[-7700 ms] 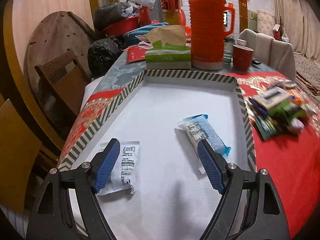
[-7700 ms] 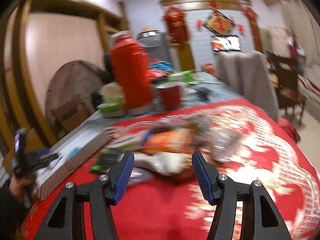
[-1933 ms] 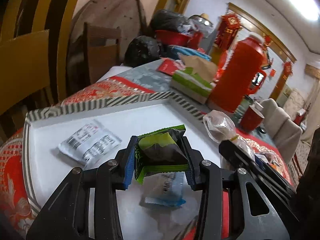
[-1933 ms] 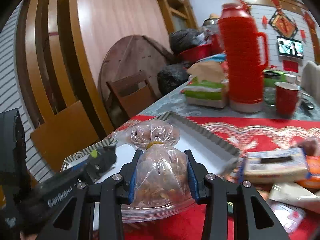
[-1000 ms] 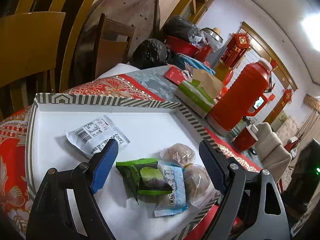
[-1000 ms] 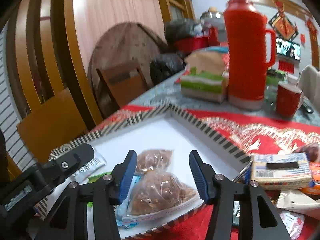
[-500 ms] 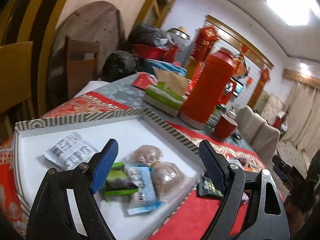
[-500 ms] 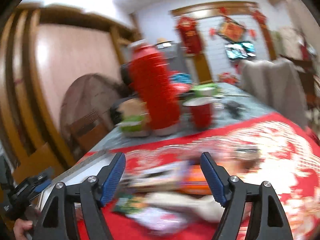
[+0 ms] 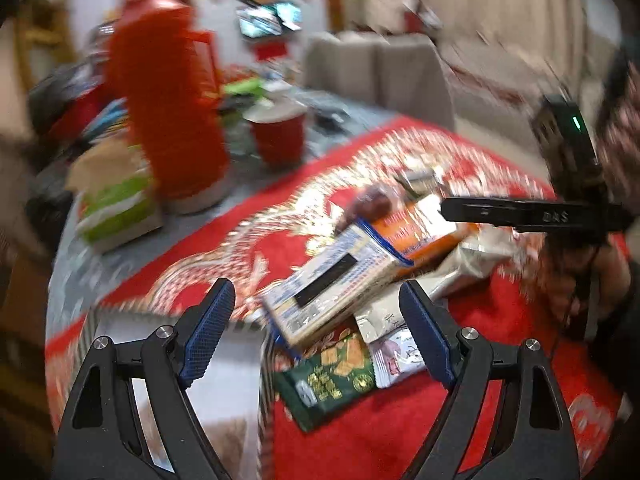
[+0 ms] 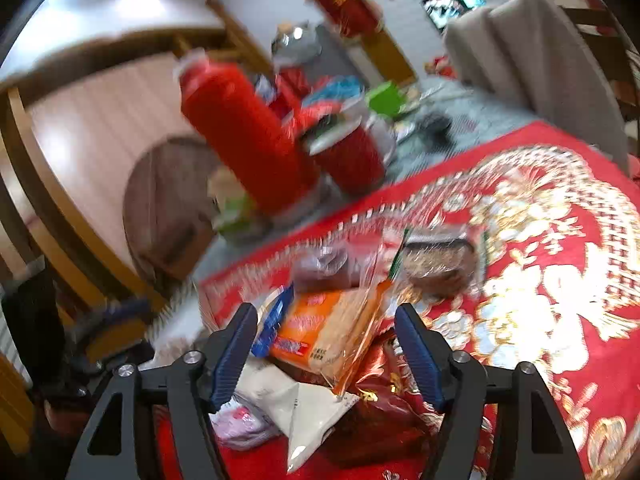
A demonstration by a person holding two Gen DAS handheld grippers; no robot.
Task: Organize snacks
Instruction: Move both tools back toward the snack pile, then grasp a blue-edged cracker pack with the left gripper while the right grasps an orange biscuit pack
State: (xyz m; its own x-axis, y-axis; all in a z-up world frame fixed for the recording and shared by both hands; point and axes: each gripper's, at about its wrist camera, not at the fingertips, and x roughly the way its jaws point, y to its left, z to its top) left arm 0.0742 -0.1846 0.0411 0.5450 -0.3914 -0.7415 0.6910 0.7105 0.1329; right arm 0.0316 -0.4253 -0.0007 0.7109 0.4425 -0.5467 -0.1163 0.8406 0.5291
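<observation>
Both grippers, left gripper (image 9: 316, 330) and right gripper (image 10: 326, 350), are hanging with jaws apart and empty over the snack pile (image 10: 332, 332), the orange packet (image 10: 320, 330) at 12 o'clock, presumably choosing.

Only legible text – "DAS", pale letters on black arm of right gripper (image 9: 536, 216) in left wrist view. Print on snack packets – blurred, unreadable in both views.
</observation>
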